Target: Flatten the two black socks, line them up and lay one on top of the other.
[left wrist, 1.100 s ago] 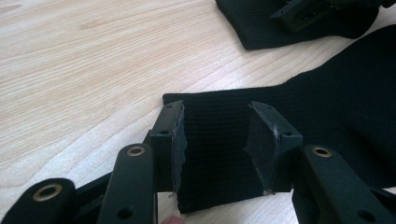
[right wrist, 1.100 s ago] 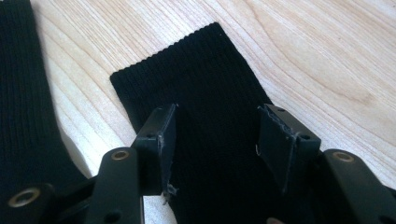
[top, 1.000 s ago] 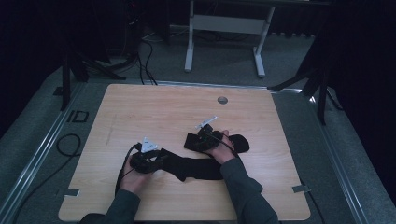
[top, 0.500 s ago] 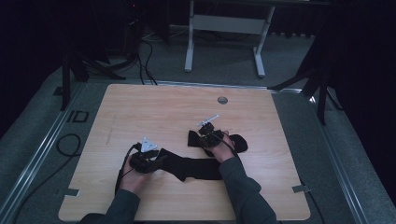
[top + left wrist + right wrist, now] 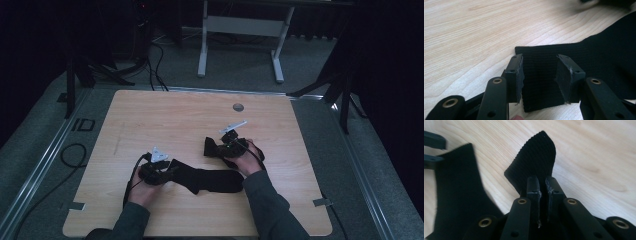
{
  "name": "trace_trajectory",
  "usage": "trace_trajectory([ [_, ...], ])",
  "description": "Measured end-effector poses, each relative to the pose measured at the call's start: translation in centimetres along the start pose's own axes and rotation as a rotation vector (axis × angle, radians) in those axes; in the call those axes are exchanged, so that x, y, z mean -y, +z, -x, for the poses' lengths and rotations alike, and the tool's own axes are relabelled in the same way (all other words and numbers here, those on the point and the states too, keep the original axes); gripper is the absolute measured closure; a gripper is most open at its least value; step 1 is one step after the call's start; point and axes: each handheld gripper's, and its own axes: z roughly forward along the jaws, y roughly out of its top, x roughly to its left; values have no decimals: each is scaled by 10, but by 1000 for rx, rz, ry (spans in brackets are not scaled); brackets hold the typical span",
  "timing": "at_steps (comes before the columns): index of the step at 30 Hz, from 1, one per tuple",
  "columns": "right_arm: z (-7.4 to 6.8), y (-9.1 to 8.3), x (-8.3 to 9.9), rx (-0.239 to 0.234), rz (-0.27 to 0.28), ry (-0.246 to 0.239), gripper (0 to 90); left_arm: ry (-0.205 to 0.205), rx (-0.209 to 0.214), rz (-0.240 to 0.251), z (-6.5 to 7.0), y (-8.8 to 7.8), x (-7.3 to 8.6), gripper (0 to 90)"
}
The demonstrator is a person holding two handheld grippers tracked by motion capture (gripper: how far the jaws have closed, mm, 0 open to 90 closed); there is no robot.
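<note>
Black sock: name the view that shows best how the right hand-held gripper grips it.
The right gripper view: the right hand-held gripper pinches the black sock with its ribbed end standing up. The high view shows it stretched across the table; the left gripper view shows its other end.

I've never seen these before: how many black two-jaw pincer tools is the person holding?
2. The left gripper, at the wooden table's near left, stands open astride a black knitted cloth's end; the right gripper, mid-table, has just been closing and pinches a cloth flap.
</note>
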Motion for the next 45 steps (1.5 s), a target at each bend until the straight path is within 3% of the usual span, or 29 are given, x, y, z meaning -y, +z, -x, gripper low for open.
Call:
trace_trajectory([
  [4,-1,-21,0,6,35,-21,830,2,-2,-1,1,0,0,578],
  [16,-8,-57,1,0,103,-42,828,-3,-5,-2,0,0,0,576],
  [27,-18,-110,-4,2,246,-63,828,-6,-12,-9,0,2,0,578],
  [39,-41,-145,2,11,311,-113,827,0,-16,-20,1,3,0,575],
  [45,-48,-150,8,6,312,-127,826,2,-18,-29,1,4,0,574],
])
